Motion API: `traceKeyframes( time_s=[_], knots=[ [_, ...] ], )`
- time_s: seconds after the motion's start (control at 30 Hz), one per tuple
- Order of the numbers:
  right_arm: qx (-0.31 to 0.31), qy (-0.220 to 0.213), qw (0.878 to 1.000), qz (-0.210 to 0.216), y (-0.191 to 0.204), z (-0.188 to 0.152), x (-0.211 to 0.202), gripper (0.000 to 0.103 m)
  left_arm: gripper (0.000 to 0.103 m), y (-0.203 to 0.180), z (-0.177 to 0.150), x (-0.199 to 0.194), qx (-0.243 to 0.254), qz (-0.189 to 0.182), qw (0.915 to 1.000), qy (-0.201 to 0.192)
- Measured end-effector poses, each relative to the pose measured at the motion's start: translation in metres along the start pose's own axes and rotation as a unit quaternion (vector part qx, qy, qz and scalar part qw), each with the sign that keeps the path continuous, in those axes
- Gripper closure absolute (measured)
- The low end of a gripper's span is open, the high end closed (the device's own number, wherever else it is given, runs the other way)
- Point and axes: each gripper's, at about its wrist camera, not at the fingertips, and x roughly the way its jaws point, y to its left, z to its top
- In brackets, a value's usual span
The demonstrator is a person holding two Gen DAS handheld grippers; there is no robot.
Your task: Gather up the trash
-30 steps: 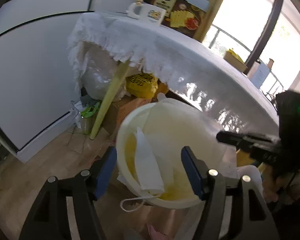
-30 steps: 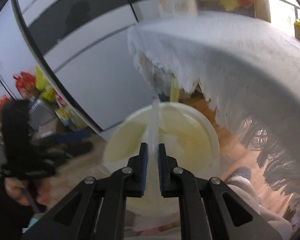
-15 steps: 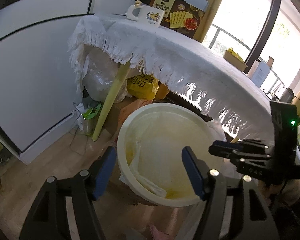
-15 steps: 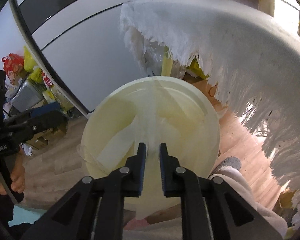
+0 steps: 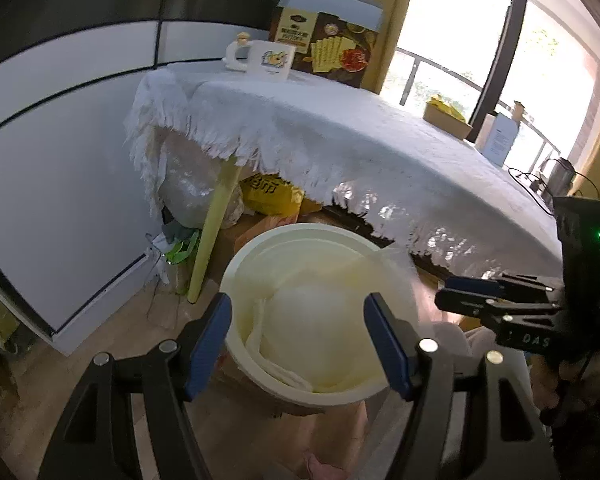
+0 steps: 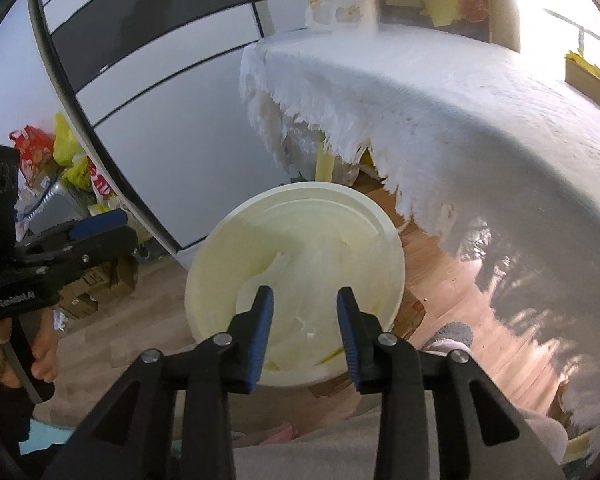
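Wooden floor (image 6: pixel 472 312) beside fringed worktop (image 5: pixel 340 136); my left gripper (image 5: pixel 300 344) and right gripper (image 6: pixel 304 320), fingers released, above cream bin (image 6: pixel 392 240) of tissue (image 5: pixel 312 320).

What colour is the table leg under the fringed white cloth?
Pale yellow. The slanted table leg under the fringed white tablecloth shows best in the left wrist view.

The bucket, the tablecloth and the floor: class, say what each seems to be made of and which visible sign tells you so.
Bucket: probably plastic, cream, smooth, slightly glossy; its thin moulded rim suggests this.
Tablecloth: woven white fabric, matte; its edge ends in a ragged fringe of threads.
Floor: wood or wood-look laminate, light sheen; plank seams and grain show, but which one is unclear.
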Motion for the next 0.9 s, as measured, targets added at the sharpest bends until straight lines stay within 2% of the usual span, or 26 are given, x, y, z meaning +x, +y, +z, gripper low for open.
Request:
traceKeyframes(
  time_s=[0.43,0.9],
  knots=[
    [0.018,-0.046,0.999,-0.008,-0.01,-0.021,-0.062,0.063,0.034,-0.047,-0.003,-0.026,0.051,-0.013,0.9985,-0.012],
    [0.009,-0.113,0.993,-0.019,-0.017,-0.034,-0.135,0.056,0.034,-0.108,0.0,-0.061,0.103,-0.036,0.9925,-0.054]
  ],
)
